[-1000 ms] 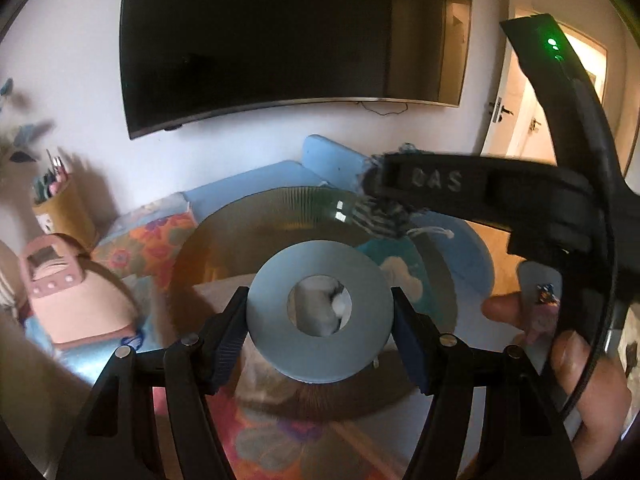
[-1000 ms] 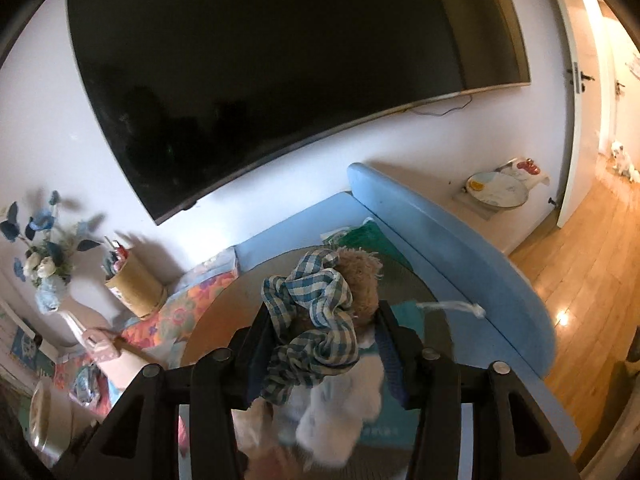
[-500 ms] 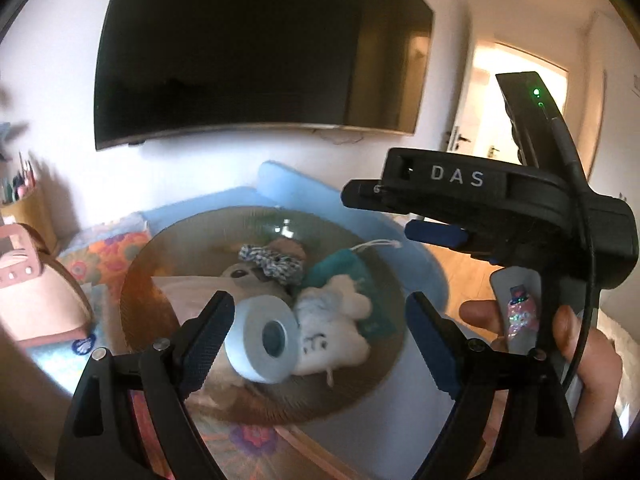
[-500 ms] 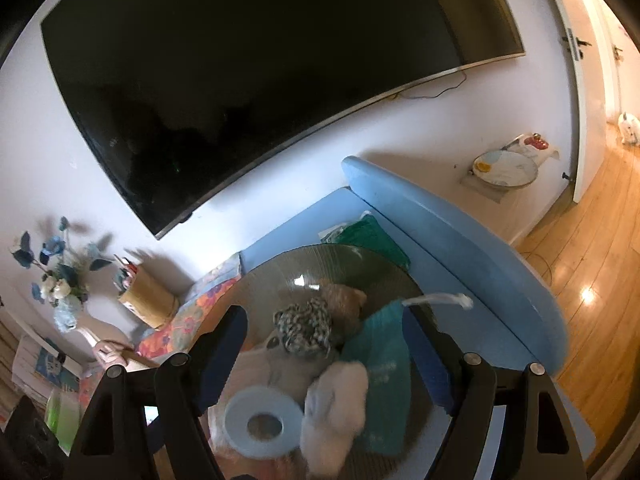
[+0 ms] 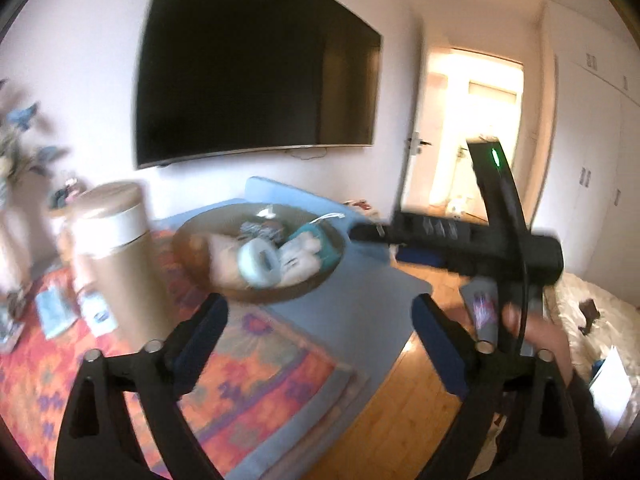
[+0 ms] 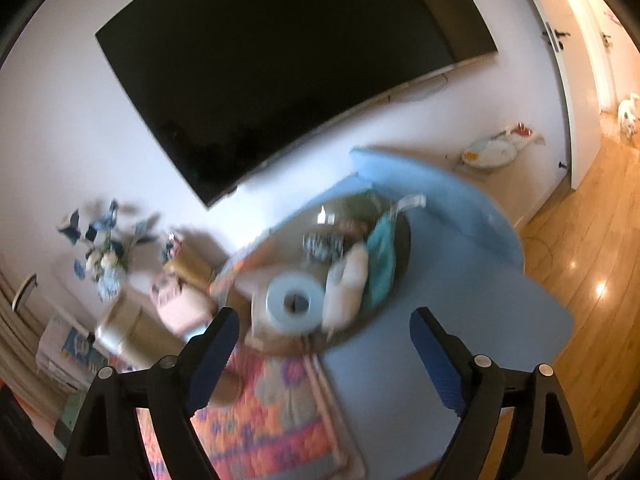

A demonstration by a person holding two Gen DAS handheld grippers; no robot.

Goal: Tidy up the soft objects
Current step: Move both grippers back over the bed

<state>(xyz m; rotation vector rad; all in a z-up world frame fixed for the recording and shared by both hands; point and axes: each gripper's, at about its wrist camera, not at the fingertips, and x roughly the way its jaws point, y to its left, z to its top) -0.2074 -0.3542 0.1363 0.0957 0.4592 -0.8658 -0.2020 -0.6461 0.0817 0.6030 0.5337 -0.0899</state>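
Ahead of both empty, still-widening grippers, left (image 5: 318, 312) and right (image 6: 324, 330), the round brown glass bowl (image 6: 402, 248) already holds the pale-blue ring (image 6: 295, 300), white plush (image 6: 347, 284) and teal pouch (image 6: 382, 260), suggesting sorting is nearly finished.

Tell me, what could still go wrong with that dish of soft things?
The dish is piled high: the pale blue ring and white plush lie near its front rim, so a nudge might tip them out. The teal pouch's cord hangs over the far rim and could snag. The left gripper and right gripper, jaws opening and empty, move close together and might bump.
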